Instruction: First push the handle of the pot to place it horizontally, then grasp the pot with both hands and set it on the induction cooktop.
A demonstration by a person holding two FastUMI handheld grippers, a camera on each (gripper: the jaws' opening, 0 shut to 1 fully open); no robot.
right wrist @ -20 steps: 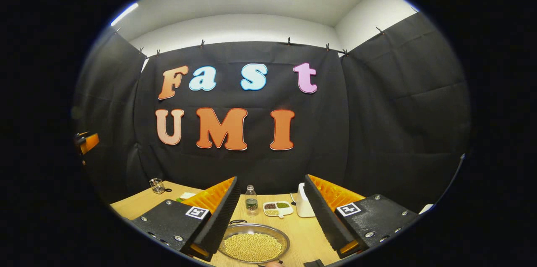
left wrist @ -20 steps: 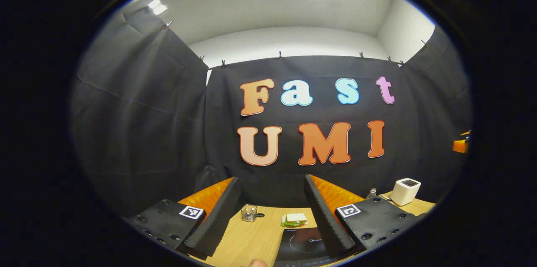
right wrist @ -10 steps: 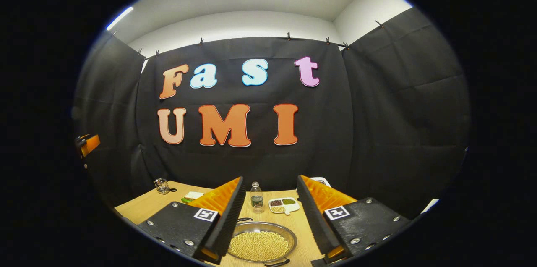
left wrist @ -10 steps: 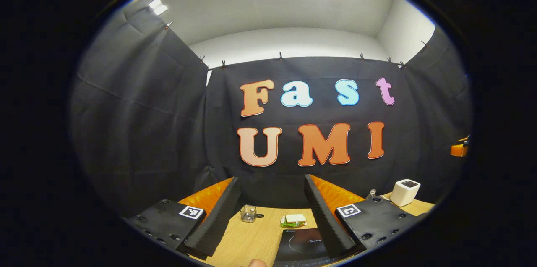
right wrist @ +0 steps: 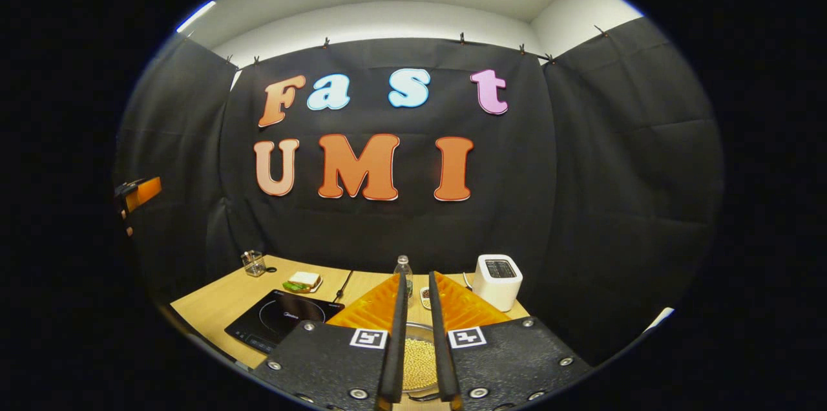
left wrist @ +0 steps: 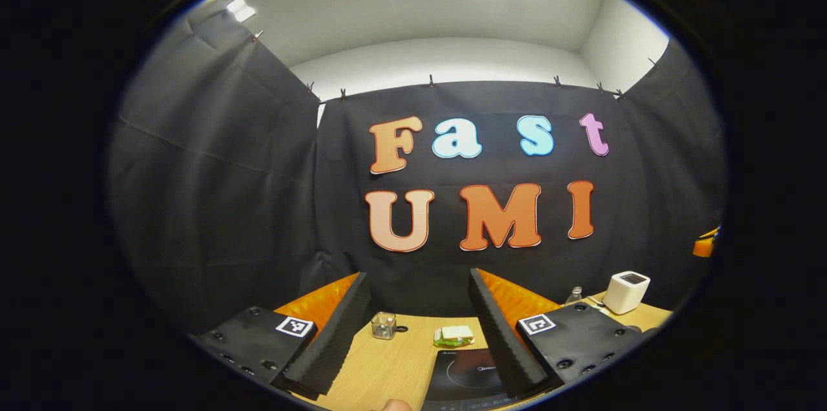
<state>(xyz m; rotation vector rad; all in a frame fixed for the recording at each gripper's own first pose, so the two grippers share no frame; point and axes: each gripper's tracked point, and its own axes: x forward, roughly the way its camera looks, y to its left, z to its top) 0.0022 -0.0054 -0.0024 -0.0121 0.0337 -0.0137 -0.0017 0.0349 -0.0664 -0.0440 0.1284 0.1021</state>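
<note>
- In the left gripper view, left hand-held gripper (left wrist: 413,327) spread wide, fingers apart with nothing between them, raised above the wooden worktop (left wrist: 387,366).
- Small glass jar (left wrist: 384,326) far back on the worktop, seen between the two fingers.
- Sandwich on a small plate (left wrist: 454,336) to the right of the jar, just behind the black induction cooktop (left wrist: 465,377).
- Cooktop lying flat near the front edge, partly hidden by the right finger; top bare.
- White toaster (left wrist: 626,291) at the far right of the worktop, a bottle (left wrist: 574,295) just beside it on its left.
- In the right gripper view, from the left: jar (right wrist: 254,263), sandwich (right wrist: 302,280), cooktop (right wrist: 284,319), bottle (right wrist: 403,267), toaster (right wrist: 497,280).
- Right hand-held gripper (right wrist: 416,327) nearly pressed together, only a narrow slit left between the fingers, gripping nothing that can be seen.
- Pot (right wrist: 418,359), a shallow metal one filled with yellow beans, on the worktop right of the cooktop, seen through the slit, mostly hidden by the fingers.
- Handle of the pot: cannot tell its position.
</note>
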